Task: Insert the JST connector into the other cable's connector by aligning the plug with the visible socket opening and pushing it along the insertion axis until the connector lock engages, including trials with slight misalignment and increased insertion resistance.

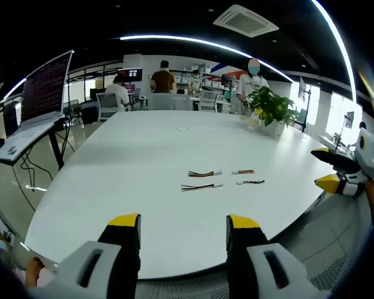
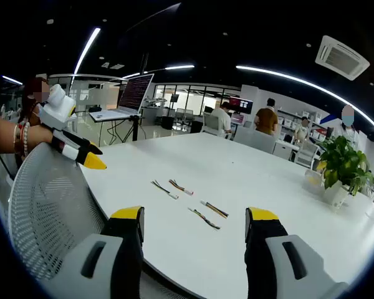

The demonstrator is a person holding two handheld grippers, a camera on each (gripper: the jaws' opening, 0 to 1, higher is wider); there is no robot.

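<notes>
Holding my left gripper [image 1: 182,227] and right gripper [image 2: 199,224] spread and empty above the near edge of the white table [image 1: 143,149], I see four short JST cables [image 1: 221,177] lying mid-table, well apart from both, with a potted plant [image 1: 271,112] beyond.

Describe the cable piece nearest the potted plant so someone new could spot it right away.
On the big white table, four short cable pieces lie in two pairs, left of the potted plant. It is the far one of the pair nearer the plant. It is shorter than the two on the left.
</notes>
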